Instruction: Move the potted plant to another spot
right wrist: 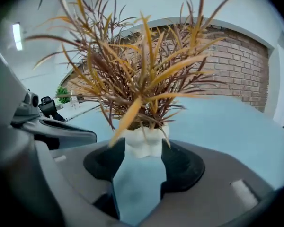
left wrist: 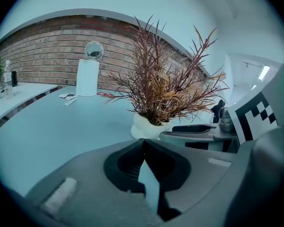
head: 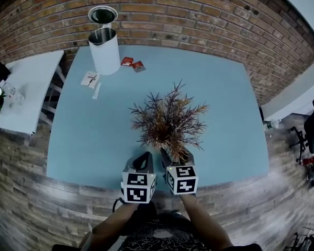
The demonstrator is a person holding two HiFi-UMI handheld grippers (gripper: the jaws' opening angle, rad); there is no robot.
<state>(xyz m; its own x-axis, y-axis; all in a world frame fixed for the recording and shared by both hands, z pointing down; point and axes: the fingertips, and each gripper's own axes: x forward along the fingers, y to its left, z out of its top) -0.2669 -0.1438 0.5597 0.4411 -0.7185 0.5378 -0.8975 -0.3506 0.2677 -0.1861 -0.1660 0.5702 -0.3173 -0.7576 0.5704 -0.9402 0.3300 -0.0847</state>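
The potted plant [head: 170, 122] has reddish-brown spiky leaves and a white lobed pot [right wrist: 142, 141]. It stands near the front edge of the light blue table [head: 94, 140]. My right gripper [right wrist: 143, 148] has a jaw on each side of the pot, and the pads lie against its sides with no gap showing. In the head view the leaves hide the pot and my right gripper's [head: 177, 155] jaw tips. My left gripper [head: 143, 160] hovers just left of the plant, shut and empty, its tips meeting [left wrist: 142, 141]. The plant [left wrist: 165, 89] and my right gripper's finger [left wrist: 194, 128] show to its right.
A white bin [head: 104, 48] with a raised round lid stands at the table's far left by the brick wall [head: 199, 14]. Red packets [head: 132, 63] and white paper slips [head: 90, 79] lie near it. A white side table [head: 26, 88] stands to the left.
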